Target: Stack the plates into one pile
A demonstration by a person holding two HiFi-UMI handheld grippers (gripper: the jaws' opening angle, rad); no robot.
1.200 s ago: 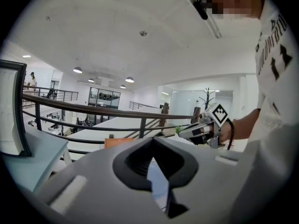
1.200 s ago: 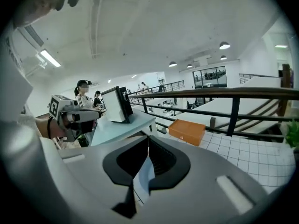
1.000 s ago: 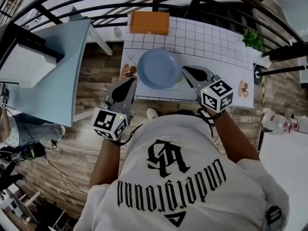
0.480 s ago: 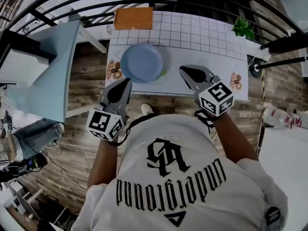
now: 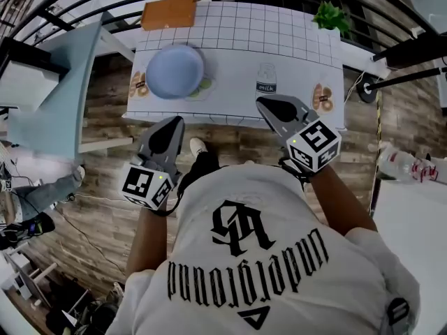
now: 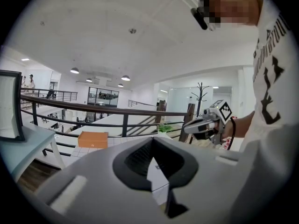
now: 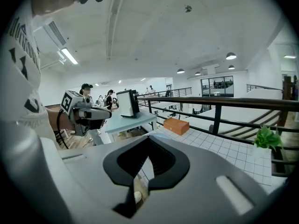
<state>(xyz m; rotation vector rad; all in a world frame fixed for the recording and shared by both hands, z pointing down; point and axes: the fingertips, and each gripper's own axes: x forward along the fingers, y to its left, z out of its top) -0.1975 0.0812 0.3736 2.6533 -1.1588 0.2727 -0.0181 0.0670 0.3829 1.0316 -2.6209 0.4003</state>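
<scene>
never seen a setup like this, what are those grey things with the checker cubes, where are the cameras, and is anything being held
There is no robot here. A person holds a tool in each hand, and each tool has two jaws that pinch like tongs. The marker cubes are parts of these tools. The top-down picture comes from a camera on the person's head. It shows the left gripper and the right gripper. The other two pictures come from cameras riding on each tool, looking along its jaws. Ahead stands a table with a gridded cloth. On it lie a blue plate and an orange box, with a green plant by the far corner. Both tools' jaws are shut and hold nothing.
</scene>
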